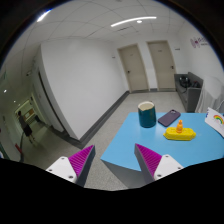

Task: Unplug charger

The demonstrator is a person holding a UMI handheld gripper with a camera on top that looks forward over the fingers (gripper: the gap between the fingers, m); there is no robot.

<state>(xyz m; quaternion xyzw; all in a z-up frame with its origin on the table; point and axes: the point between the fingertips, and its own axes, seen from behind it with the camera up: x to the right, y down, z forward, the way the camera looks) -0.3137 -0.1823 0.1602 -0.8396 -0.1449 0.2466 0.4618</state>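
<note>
Gripper (112, 160) fingers stand wide apart, holding nothing, short of the blue table (150, 148). No charger is identifiable among the teal cup (147, 114), dark flat item (169, 117) and yellow toy (180, 131). A plug body would likely be rigid, light, best pinched across its sides.

Blue table (150, 150) cut off at near edge and right side. Colourful item (215, 121) at table's far right only partly in view, unidentifiable. Dark flat object (169, 117) beside teal cup (147, 114) too small to identify. No charger discernible.
</note>
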